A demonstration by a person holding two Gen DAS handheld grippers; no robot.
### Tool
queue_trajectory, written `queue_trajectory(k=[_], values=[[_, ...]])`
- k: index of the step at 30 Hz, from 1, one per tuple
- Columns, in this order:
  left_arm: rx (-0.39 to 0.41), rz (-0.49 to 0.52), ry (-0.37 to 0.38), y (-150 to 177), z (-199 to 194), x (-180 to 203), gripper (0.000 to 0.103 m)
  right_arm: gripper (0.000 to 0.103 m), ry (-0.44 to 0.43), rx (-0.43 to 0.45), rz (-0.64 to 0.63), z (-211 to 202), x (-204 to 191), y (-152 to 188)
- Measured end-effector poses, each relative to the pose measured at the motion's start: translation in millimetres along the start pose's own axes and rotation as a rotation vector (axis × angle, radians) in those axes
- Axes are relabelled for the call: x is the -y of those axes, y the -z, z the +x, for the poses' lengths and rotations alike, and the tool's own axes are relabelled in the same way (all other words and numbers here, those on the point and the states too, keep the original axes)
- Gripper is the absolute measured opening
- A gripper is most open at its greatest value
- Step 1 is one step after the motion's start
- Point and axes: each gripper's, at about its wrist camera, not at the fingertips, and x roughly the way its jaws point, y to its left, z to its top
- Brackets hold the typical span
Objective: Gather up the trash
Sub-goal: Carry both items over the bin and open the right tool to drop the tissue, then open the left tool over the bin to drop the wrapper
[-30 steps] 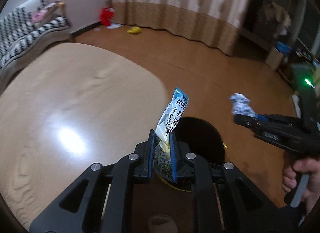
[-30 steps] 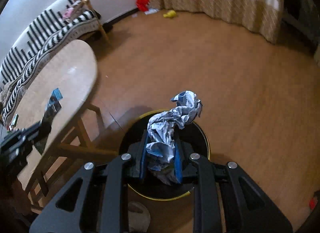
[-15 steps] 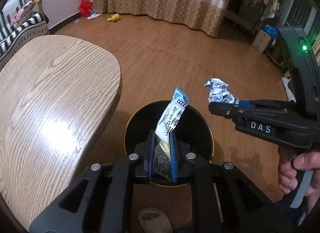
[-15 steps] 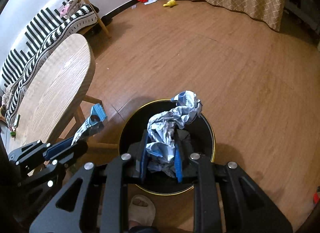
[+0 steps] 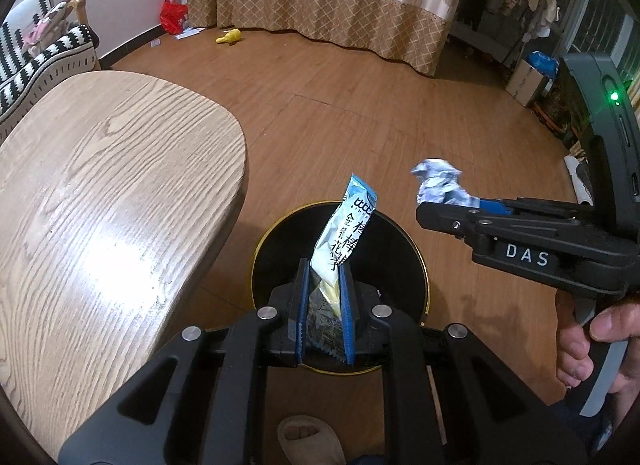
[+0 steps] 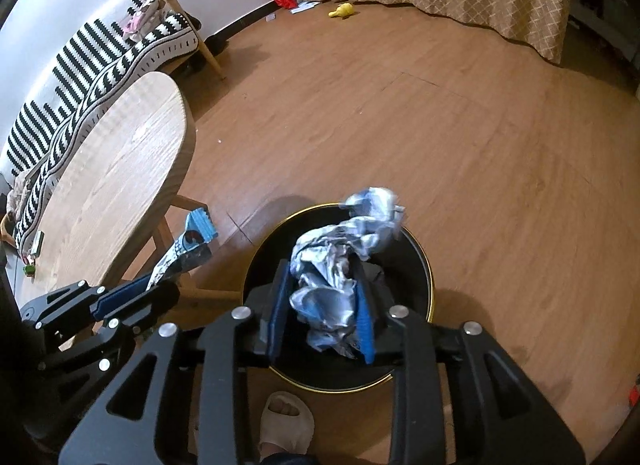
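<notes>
A black trash bin with a gold rim [image 5: 253, 265] stands on the wood floor beside the table. My left gripper [image 5: 324, 265] hangs over the bin, shut on a pale blue snack wrapper [image 5: 344, 233] that sticks up from its pads. My right gripper [image 6: 322, 267] is also above the bin [image 6: 420, 265], and its jaws are opening. A crumpled silver-blue wrapper [image 6: 332, 273] sits loose and blurred between the pads, with a gap on the left side. In the left wrist view the right gripper [image 5: 424, 213] reaches in from the right with the crumpled wrapper [image 5: 436, 181] at its tip.
A rounded wooden table [image 5: 100, 205] stands left of the bin, with its legs close to the bin [image 6: 176, 217]. A foot in a slipper [image 6: 286, 421] is just in front of the bin. A striped sofa [image 6: 80, 77], a red bag [image 5: 174, 15] and a yellow item [image 5: 230, 37] lie farther off.
The left gripper carried the snack wrapper from beside the table to above the bin, then held still. The right jaws have spread and the crumpled wrapper has loosened between them.
</notes>
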Motion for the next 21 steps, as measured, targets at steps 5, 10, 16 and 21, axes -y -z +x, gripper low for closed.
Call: queue_trajectory(k=[5,10,16,21], values=[[0.001,-0.004,0.0,-1,-1,-1,0.013,0.059,0.007,0.035,0.011,-7,2,-2],[-0.001,0.002,0.006,-2,-2,0,0.013,0.06,0.018,0.036,0.02,-8,4,-3],[-0.009,0.003,0.021,-3,2,3,0.013,0.067,0.04,0.066,0.066,-15,12,-5],[-0.026,0.015,0.047,-4,8,5,0.014,0.073,0.06,0.107,0.097,-24,18,-6]])
